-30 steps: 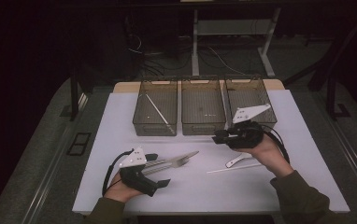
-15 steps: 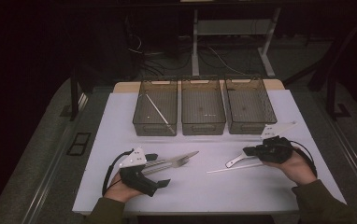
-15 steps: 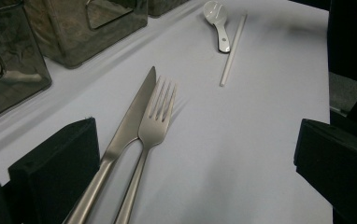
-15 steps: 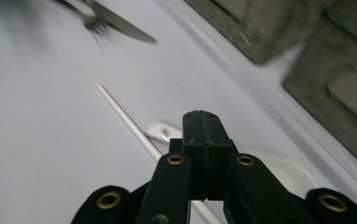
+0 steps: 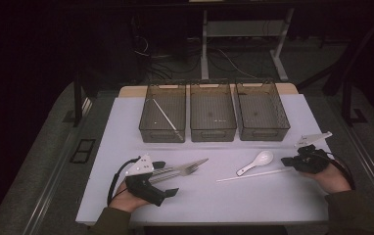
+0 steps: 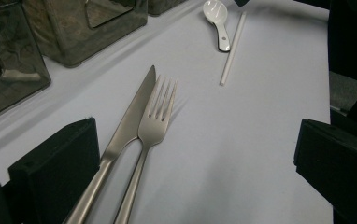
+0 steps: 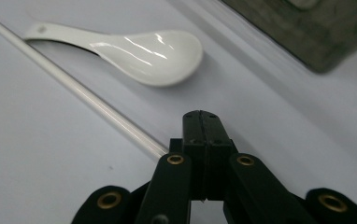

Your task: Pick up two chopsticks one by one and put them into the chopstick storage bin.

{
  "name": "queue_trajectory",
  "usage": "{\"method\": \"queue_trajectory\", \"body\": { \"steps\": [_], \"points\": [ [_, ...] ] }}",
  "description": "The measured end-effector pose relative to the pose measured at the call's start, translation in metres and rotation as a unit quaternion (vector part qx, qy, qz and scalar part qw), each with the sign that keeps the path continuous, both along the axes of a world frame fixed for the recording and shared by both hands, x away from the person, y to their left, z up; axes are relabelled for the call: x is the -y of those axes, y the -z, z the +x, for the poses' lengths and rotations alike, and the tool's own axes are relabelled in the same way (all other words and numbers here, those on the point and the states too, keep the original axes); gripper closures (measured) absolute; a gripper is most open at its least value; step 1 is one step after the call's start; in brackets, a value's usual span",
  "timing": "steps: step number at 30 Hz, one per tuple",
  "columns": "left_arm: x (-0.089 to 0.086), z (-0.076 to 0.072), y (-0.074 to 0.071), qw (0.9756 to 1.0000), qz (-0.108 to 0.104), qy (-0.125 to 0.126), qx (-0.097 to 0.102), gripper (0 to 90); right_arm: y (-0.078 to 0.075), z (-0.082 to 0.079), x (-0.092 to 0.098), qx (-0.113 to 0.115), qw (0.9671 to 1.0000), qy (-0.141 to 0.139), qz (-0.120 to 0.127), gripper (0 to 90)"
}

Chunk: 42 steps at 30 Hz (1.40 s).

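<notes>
The right gripper (image 7: 201, 122), its jaws pressed together on nothing, is held at the near end of the white chopstick (image 7: 78, 91) beside the spoon (image 7: 139, 49), toward the worktop's (image 5: 126, 122) right edge. The left gripper (image 6: 190, 154) is spread around knife (image 6: 125, 121) and fork (image 6: 155, 116) near the front-left corner.

Knife (image 6: 120, 128) and fork (image 6: 151, 126) between my left hand-held gripper's (image 6: 193, 158) spread jaws.
They lie side by side on the bench (image 6: 260, 107); spoon (image 6: 216, 21) and chopstick (image 6: 232, 49) beyond.
</notes>
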<state>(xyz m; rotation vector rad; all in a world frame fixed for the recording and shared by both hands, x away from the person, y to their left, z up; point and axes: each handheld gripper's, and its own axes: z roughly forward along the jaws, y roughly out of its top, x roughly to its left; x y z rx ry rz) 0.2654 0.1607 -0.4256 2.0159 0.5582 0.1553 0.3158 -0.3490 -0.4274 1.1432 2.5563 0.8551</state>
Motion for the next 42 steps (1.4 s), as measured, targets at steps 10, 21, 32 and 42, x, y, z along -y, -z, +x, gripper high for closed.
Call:
{"method": "queue_trajectory", "body": {
  "steps": [10,21,32,42],
  "points": [
    [0.001,0.0,0.0,1.0,0.001,0.002,0.0,0.0,0.01,0.001,0.015,-0.019,0.9996,0.017,-0.011,89.7],
    [0.001,-0.001,0.0,1.0,0.003,0.002,-0.001,0.0,0.0,-0.01,0.016,-0.003,0.9998,0.011,0.017,89.6],
    [0.002,-0.001,0.0,1.0,0.003,0.004,-0.001,0.0,-0.004,-0.013,-0.026,-0.001,0.9936,-0.102,0.049,72.3],
    [0.002,-0.001,0.001,1.0,0.005,0.007,-0.002,0.0,0.004,-0.01,-0.05,-0.008,0.9876,-0.154,0.031,72.3]
  ]
}}
